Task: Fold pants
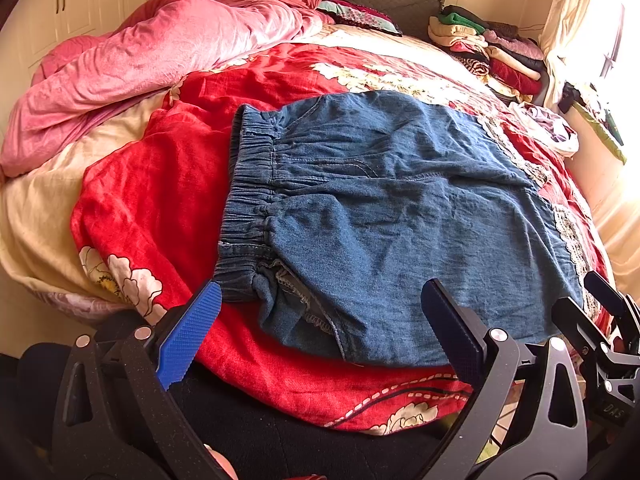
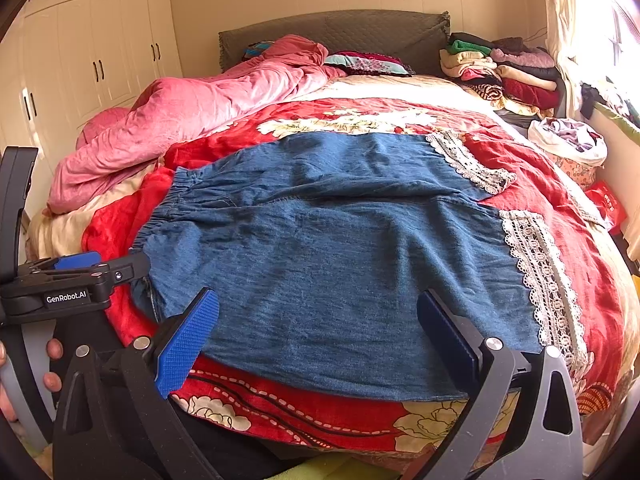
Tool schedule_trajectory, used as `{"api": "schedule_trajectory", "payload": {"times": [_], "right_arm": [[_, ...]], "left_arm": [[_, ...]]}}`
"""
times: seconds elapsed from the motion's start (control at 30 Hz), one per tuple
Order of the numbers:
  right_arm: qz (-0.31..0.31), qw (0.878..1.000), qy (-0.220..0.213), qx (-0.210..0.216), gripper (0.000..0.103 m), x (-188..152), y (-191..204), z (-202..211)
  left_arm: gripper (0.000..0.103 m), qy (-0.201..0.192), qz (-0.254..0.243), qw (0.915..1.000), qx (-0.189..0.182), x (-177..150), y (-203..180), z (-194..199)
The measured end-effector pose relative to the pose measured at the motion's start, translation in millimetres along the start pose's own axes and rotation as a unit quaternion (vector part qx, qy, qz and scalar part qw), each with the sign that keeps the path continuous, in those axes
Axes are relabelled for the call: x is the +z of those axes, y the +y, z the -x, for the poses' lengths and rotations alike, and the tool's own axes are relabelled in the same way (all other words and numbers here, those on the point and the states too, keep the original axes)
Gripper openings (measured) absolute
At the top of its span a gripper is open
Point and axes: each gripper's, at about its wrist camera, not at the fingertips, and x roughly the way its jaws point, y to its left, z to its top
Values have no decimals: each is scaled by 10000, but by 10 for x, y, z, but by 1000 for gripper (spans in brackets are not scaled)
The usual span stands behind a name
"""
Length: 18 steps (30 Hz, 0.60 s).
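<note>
A pair of blue denim pants (image 2: 320,248) lies spread flat on a red floral bedspread (image 2: 532,184) that covers the bed, with the gathered elastic waistband (image 1: 248,200) toward the left and the two legs running to the right, each ending in a band of pale lace trim (image 2: 540,272). The near leg lies closest to the cameras and the far leg is partly tucked behind it. The left hand-held gripper (image 1: 320,332) hovers at the near edge of the bed beside the waistband end; its blue-padded fingers (image 1: 192,328) stand wide apart and nothing is between them. The right hand-held gripper (image 2: 316,340) hovers over the near hem of the near leg, its fingers likewise spread wide and holding nothing, with the denim showing in the gap between them. In the right wrist view the left tool's black body is at the left edge, held by a hand (image 2: 52,364) whose fingertips show. A crumpled pink duvet (image 2: 180,120) lies on the far left of the bed, a stack of folded clothes (image 2: 504,68) sits at the far right by the grey headboard (image 2: 360,32), and white wardrobe doors (image 2: 100,60) stand on the left wall.
</note>
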Motion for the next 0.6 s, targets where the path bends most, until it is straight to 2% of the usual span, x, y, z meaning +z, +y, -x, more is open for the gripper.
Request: {"api": "schedule_trajectory", "payload": {"times": [0.6], "right_arm": [[203,9998,-27,-28,99,137,80,-161]], "left_arm": [[94,47,84,10000,11,41,88,-154]]}}
